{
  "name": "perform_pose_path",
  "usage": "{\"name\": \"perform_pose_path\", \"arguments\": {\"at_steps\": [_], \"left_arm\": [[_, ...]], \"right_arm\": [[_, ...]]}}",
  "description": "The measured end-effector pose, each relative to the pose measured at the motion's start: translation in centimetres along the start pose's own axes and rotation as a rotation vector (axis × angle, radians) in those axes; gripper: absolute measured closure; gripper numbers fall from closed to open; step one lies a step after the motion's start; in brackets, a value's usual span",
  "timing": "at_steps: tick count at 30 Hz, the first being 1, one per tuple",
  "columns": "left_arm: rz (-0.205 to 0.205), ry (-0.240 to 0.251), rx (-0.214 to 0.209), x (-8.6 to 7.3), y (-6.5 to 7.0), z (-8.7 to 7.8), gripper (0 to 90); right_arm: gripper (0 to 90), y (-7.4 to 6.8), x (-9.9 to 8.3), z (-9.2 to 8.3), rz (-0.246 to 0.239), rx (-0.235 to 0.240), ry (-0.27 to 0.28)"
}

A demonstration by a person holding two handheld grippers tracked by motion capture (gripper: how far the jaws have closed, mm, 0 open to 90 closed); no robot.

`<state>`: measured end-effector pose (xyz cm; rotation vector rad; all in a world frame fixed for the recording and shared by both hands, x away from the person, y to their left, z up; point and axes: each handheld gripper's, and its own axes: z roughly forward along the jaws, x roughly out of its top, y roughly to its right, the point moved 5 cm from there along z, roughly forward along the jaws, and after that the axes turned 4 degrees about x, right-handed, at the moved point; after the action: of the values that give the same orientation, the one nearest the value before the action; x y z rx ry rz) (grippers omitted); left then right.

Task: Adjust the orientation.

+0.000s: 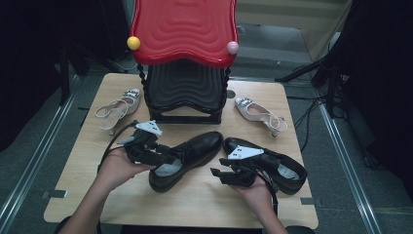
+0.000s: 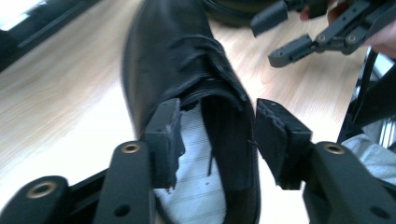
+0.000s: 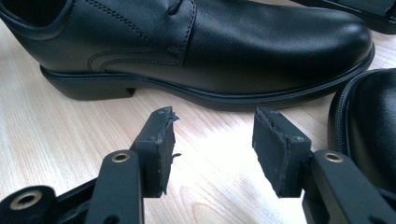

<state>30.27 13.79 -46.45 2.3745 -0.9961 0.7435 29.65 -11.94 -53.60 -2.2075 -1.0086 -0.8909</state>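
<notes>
1. The right gripper [image 1: 220, 174] sits nearest the person, well in front of the shoe rack [image 1: 184, 34]. Its tongs are spread with nothing between them, just bare table [image 1: 146, 204]. I would leave it parked there, clear of the left hand's path.
2. The right black shoe [image 1: 288, 171] lies just beside that gripper, on the table in front of the rack's right half. It can wait its turn.
3. The left gripper [image 2: 217, 116] is at the heel end of the left black shoe [image 2: 177, 56], in front of the rack's middle. Its tongs are spread across the shoe's opening and pinch nothing. One pad is over the pale insole and the other is outside the side wall.
4. For a sound grip, I judge the pads should close on one wall of the collar. Go deep enough that the leather does not fold out.
5. Lift heel first and keep the sole level, since the toe is likely the heavier end and may swing.
6. Two pale heeled sandals [image 1: 119, 108] [image 1: 259, 113] flank the rack's foot, so carry the shoe between them.
7. The rack's black lower shelf [image 1: 185, 87] looks the easier target. Enter toe first, under the red top.
</notes>
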Motion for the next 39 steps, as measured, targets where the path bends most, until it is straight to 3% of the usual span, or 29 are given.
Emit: {"name": "perform_pose_path", "arguments": {"at_steps": [2, 4, 6, 7, 12, 16, 17, 19, 21, 22, 27, 29, 32, 33, 39], "left_arm": [[-0.01, 0.009, 0.003, -0.3, -0.7, -0.7, 59.4], [-0.022, 0.023, 0.006, -0.6, -1.3, -1.3, 70.5], [-0.02, 0.035, 0.007, -0.9, -1.9, -1.8, 72.9], [-0.026, 0.043, 0.012, -1.0, -2.1, -1.9, 77.5], [-0.023, 0.025, 0.027, -1.9, -3.6, -1.3, 84.0], [-0.041, 0.042, 0.0, -2.6, -4.5, -0.1, 87.0], [-0.041, 0.03, 0.007, -2.8, -4.7, 0.3, 87.0], [-0.023, 0.0, 0.026, -3.1, -5.0, 0.9, 88.8], [0.0, -0.005, 0.013, -3.3, -4.8, 1.6, 88.9], [0.016, -0.005, 0.022, -3.3, -4.8, 1.7, 88.8], [0.001, 0.001, 0.012, -3.5, -5.2, 2.2, 88.5], [-0.023, 0.008, -0.006, -3.6, -5.4, 2.7, 88.5], [-0.017, 0.003, 0.003, -3.7, -5.5, 3.0, 88.4], [-0.029, 0.005, -0.023, -3.7, -5.5, 3.5, 88.2], [-0.047, 0.001, -0.037, -4.0, -5.6, 4.4, 88.2]], "right_arm": [[50.5, 0.0, 0.0, 0.0, 0.009, 0.004, -0.001], [51.5, -0.1, 0.0, 0.1, 0.009, 0.007, 0.0], [51.9, -0.1, 0.1, 0.1, 0.003, 0.007, 0.001], [52.2, -0.3, 0.1, 0.2, 0.005, 0.009, 0.001], [57.8, -0.5, 0.3, 0.4, 0.032, 0.029, 0.006], [76.3, -0.8, 0.7, 0.4, 0.03, 0.039, 0.018], [76.3, -0.8, 0.7, 0.4, 0.03, 0.039, 0.018], [85.6, -0.8, 1.2, 0.5, 0.027, 0.038, 0.018], [90.0, -0.8, 2.0, 0.5, 0.023, 0.033, 0.022], [90.0, -0.8, 2.3, 0.6, 0.016, 0.026, 0.024], [90.0, -0.8, 3.7, 1.6, -0.003, 0.023, 0.019], [90.0, -0.8, 3.7, 2.3, -0.005, 0.013, 0.011], [90.0, -0.9, 3.3, 2.9, 0.001, 0.006, 0.018], [90.0, -1.1, 2.9, 3.2, 0.029, 0.02, 0.019], [90.0, -1.9, 2.7, 3.3, 0.027, 0.035, 0.019]]}}
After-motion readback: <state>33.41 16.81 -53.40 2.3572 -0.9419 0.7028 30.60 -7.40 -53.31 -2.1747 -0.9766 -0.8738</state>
